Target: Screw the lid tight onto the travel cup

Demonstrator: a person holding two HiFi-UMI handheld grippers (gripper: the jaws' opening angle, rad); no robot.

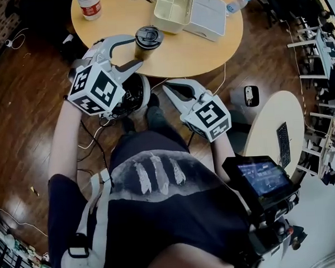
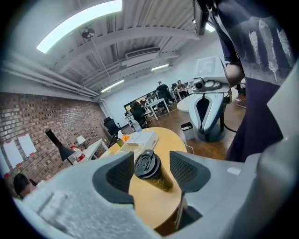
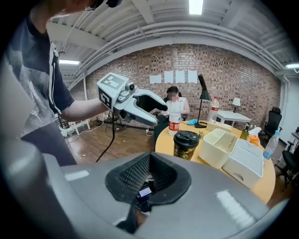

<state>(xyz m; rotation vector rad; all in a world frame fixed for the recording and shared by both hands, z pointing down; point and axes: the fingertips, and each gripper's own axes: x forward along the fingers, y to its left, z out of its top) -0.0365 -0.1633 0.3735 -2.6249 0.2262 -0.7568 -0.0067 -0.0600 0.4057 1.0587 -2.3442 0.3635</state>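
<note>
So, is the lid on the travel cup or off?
On: the black lid sits atop the upright travel cup on the round table. How tight it is, cannot tell.

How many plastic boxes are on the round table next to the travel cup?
2. An open cream box stands just beyond the travel cup; a white box sits at its right. The table has its far edge cut off, so more may be hidden.

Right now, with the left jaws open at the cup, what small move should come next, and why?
Probably draw the left gripper back from the travel cup. The lid already sits on it, the open jaws flank it without touching, and the shut right gripper hangs clear of the table, so nothing is placed to twist.
</note>
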